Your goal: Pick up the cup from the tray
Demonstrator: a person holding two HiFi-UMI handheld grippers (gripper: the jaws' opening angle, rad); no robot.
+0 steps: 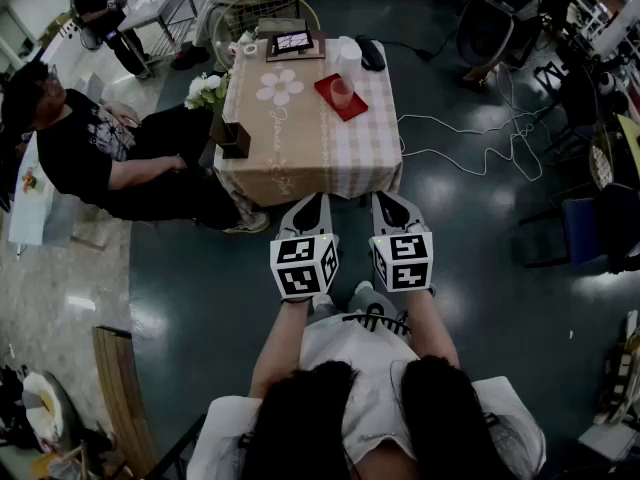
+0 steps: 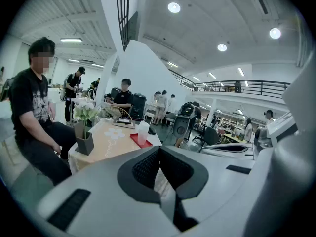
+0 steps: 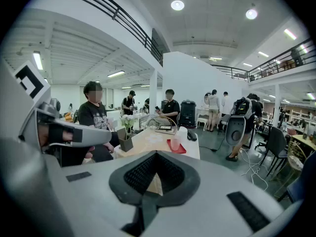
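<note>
A pale pink cup (image 1: 342,92) stands upright on a red tray (image 1: 328,88) at the right side of a small table with a checked cloth (image 1: 365,153). Both grippers hang side by side over the floor, short of the table's near edge and well apart from the cup. My left gripper (image 1: 310,208) is shut and empty, and so is my right gripper (image 1: 388,208). Past the closed left gripper (image 2: 160,174), the cup (image 2: 143,132) and tray (image 2: 133,138) show far off. Beyond the closed right gripper (image 3: 155,174), the cup (image 3: 175,144) stands on the tray (image 3: 181,149).
A person in black (image 1: 95,158) sits at the table's left side. The table also bears a flower pot (image 1: 210,93), a dark box (image 1: 236,140), a framed tablet (image 1: 293,42), a white container (image 1: 348,54) and a black object (image 1: 371,53). Cables (image 1: 450,128) lie on the floor to the right.
</note>
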